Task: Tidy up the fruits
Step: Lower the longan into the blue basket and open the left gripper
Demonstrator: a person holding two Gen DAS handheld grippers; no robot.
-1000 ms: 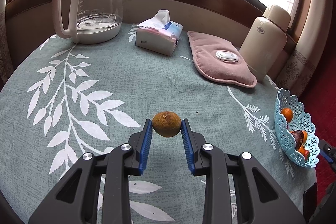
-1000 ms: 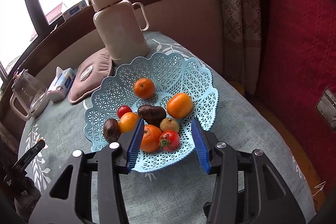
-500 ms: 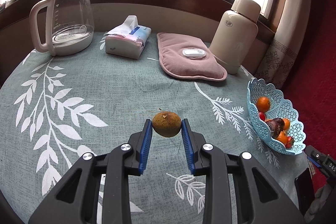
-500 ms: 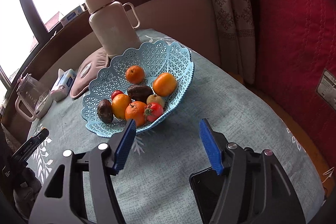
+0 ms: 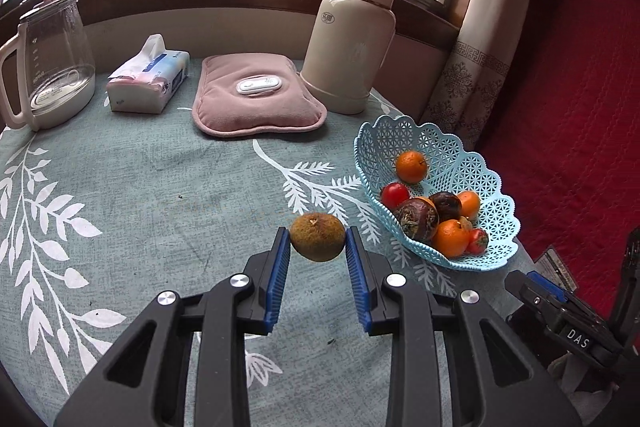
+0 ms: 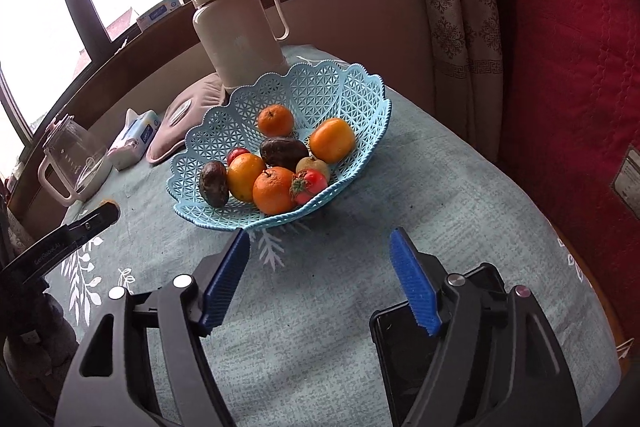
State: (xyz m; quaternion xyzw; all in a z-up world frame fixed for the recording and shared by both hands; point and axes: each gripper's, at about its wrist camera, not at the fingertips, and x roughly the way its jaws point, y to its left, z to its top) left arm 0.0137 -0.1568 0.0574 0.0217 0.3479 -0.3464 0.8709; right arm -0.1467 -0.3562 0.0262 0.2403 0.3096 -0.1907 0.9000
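One brown fruit [image 5: 317,236] clamped between left gripper [image 5: 317,259] pads at lower centre, above bench [image 5: 160,195], left of blue basket [image 5: 472,163]. Carry over basket rim, lower onto free mesh, release gently. Right gripper [image 6: 322,283] at frame bottom, jaws opening, nothing between them.

Left tongs [image 5: 318,247] clamped, right tongs [image 6: 320,275] opening

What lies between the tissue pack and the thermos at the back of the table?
The pink heating pad lies flat between the tissue pack and the thermos, clearest in the left wrist view.
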